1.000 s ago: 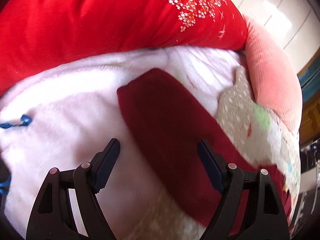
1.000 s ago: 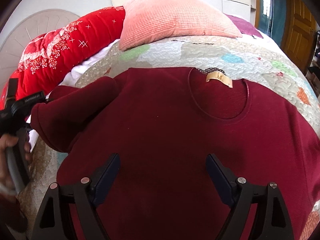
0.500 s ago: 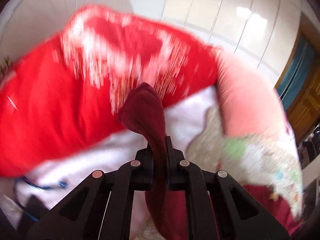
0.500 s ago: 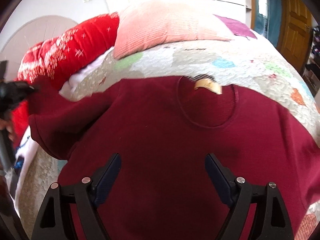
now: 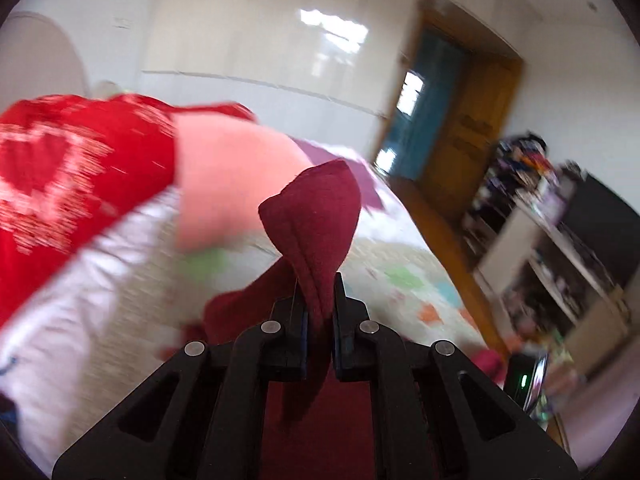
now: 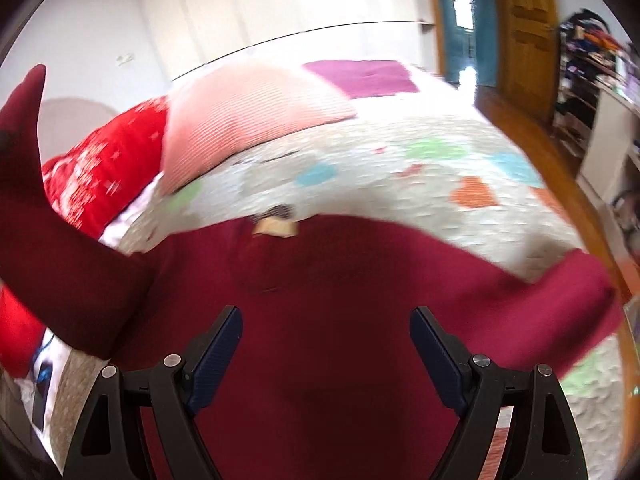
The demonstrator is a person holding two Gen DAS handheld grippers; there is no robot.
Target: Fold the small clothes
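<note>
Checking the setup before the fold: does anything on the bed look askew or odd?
Only the dark red knit sweater: its sleeve is lifted, pinched in the left tongs. Nothing looks damaged.

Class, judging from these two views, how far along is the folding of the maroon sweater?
Done: the sweater lies spread on the quilt. In hand: the left gripper pinches one sleeve, lifted. Left: the other sleeve and body are unfolded; the right gripper hangs open.
</note>
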